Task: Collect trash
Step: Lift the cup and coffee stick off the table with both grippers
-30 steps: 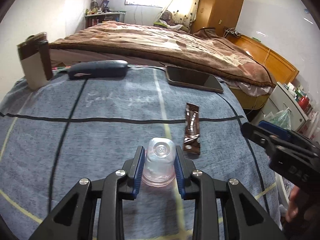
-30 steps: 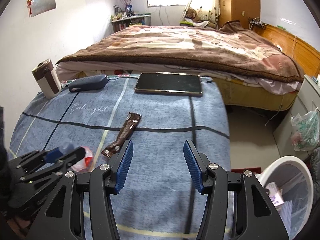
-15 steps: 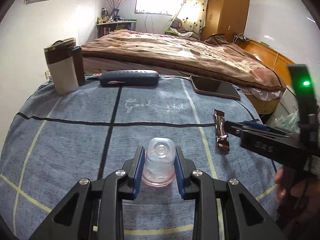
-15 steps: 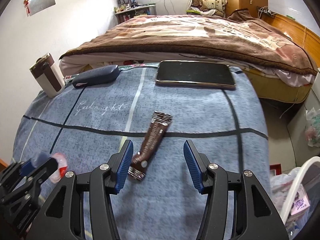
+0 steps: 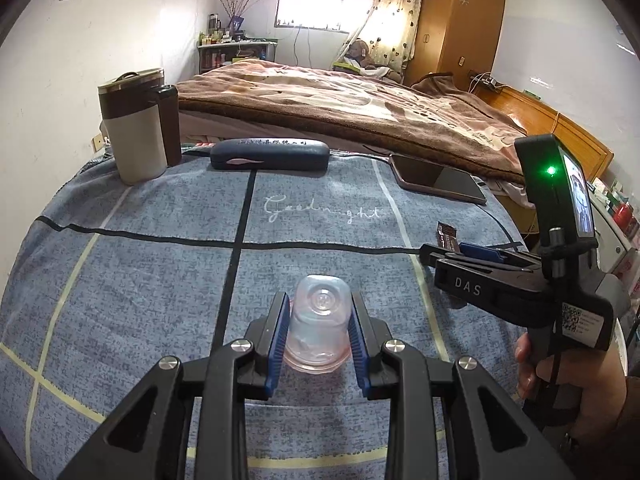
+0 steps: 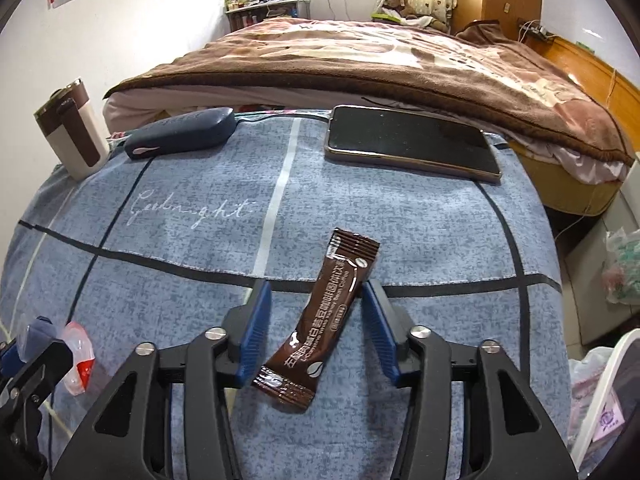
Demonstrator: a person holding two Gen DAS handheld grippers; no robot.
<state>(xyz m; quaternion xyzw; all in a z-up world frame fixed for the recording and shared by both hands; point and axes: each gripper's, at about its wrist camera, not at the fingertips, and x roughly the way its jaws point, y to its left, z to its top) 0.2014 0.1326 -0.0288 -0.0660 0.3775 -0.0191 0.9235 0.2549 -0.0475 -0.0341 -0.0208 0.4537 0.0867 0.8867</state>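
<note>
My left gripper [image 5: 319, 316] is shut on a small clear plastic cup [image 5: 318, 322], upside down, held just above the blue cloth-covered table [image 5: 160, 280]. The cup and left gripper show at the lower left of the right wrist view [image 6: 76, 354]. My right gripper [image 6: 316, 312] is open, its jaws on either side of a brown coffee sachet [image 6: 326, 320] that lies flat on the cloth. In the left wrist view the right gripper [image 5: 460, 254] sits at the right, over the sachet [image 5: 447, 236].
A brown-and-white mug [image 5: 134, 128], a dark glasses case [image 5: 270, 154] and a phone [image 6: 412, 142] lie along the table's far edge. A bed [image 6: 380, 48] lies beyond. A white bin rim [image 6: 604, 392] with litter stands at the lower right, beside the table.
My right gripper has moved forward over the sachet, which now lies between its open jaws. The left gripper has swung left, still holding the cup.
</note>
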